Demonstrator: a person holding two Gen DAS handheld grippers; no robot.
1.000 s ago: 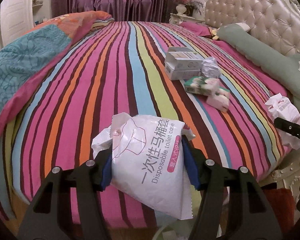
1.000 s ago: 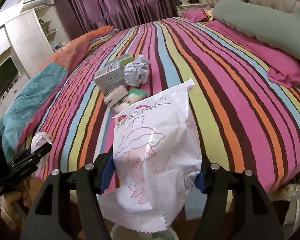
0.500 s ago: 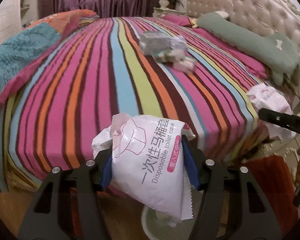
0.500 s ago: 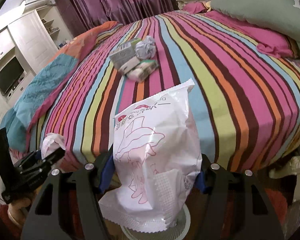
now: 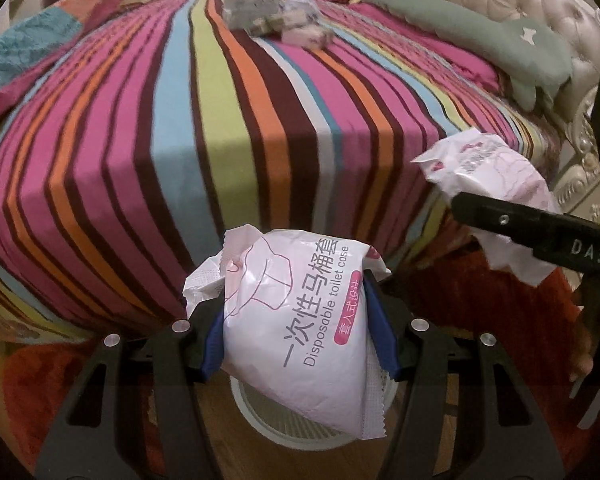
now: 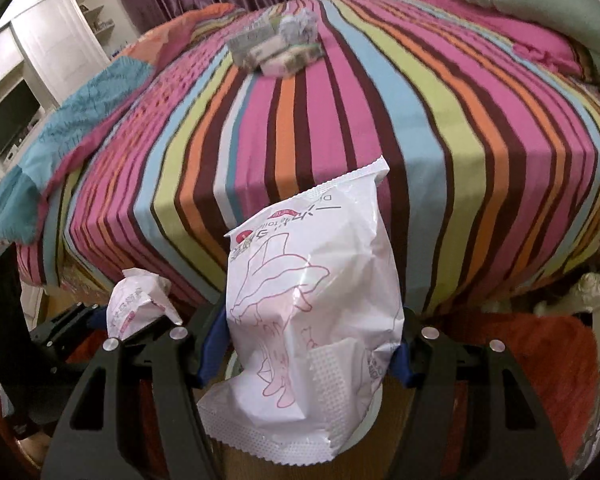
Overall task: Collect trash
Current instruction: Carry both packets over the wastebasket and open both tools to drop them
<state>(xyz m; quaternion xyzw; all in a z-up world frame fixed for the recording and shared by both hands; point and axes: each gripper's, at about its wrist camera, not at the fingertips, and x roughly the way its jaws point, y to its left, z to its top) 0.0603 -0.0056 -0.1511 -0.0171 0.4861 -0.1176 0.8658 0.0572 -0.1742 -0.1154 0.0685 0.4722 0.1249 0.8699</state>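
Note:
My left gripper (image 5: 296, 336) is shut on a white toilet-cover packet (image 5: 300, 320) printed "Disposable toilet case". It hangs over a round white bin (image 5: 260, 412) on the floor by the bed's edge. My right gripper (image 6: 304, 344) is shut on a second white packet (image 6: 312, 312) with pink line drawings, also above the bin's rim (image 6: 374, 408). The right gripper and its packet (image 5: 488, 176) show at the right of the left wrist view. The left gripper's packet (image 6: 134, 308) shows at the lower left of the right wrist view.
A striped bed (image 5: 220, 120) fills both views. A pile of boxes and crumpled paper (image 5: 276, 20) lies far back on it, also in the right wrist view (image 6: 276, 46). A green pillow (image 5: 480, 36) lies by the headboard. A red rug (image 6: 520, 360) covers the floor.
Both grippers have drawn back from the bed and dropped lower with their packets. The bed's edge and the white bin below have come into view.

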